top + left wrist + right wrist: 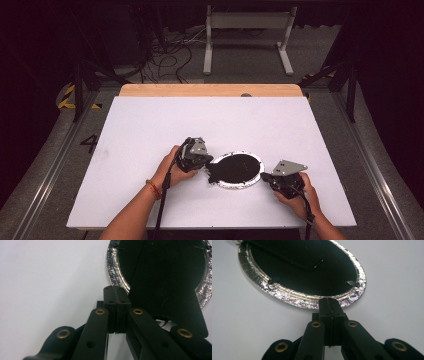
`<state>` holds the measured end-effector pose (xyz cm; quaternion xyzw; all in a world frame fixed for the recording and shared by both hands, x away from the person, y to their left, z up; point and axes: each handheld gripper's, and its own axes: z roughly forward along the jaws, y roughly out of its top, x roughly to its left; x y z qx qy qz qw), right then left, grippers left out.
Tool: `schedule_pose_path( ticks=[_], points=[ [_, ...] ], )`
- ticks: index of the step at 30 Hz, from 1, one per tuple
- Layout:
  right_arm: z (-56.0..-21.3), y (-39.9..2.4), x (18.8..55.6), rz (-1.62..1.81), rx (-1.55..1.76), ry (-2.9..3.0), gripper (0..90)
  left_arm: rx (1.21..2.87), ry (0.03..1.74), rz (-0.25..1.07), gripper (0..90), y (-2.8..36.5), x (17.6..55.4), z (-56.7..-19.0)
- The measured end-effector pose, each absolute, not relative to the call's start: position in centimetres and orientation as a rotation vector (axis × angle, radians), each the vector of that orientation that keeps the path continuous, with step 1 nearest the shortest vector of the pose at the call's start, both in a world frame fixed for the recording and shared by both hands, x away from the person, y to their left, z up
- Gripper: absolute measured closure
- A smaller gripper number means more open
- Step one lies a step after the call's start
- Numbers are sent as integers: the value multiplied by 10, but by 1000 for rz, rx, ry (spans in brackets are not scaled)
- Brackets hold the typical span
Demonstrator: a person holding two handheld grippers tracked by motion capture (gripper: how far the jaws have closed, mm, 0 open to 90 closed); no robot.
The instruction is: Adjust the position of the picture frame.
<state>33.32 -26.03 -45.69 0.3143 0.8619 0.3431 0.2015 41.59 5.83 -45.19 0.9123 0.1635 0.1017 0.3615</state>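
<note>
A round disc (pixel 239 167) with a black middle and a crinkled silver foil rim (pixel 113 267) (pixel 294 298) lies flat on the white table (pixel 150 125). A black sheet flap (pixel 170 297) (pixel 214 175) reaches out over the rim at the disc's left. My left gripper (pixel 210 164) (pixel 117 293) is shut, with its tips at the rim beside that flap. At the disc's right edge my right gripper (pixel 264 176) (pixel 330 305) is shut too, its tips against the foil rim. I cannot tell whether either one pinches foil.
A wooden strip (pixel 210 90) runs along the table's far edge. Beyond it on the floor stand a white frame (pixel 247 30) and loose cables (pixel 165 60). A red bracelet (pixel 152 187) is on the left wrist. Bare white table surrounds the disc.
</note>
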Motion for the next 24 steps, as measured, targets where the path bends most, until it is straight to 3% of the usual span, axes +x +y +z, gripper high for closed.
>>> schedule_pose_path(
  ticks=[14,24],
  points=[
    [-456,-250,363,943,946,2367,900,2364,419,253,881,68,402,-457],
    [-454,-250,346,954,929,2417,900,2399,398,276,893,69,396,-455]
  ],
)
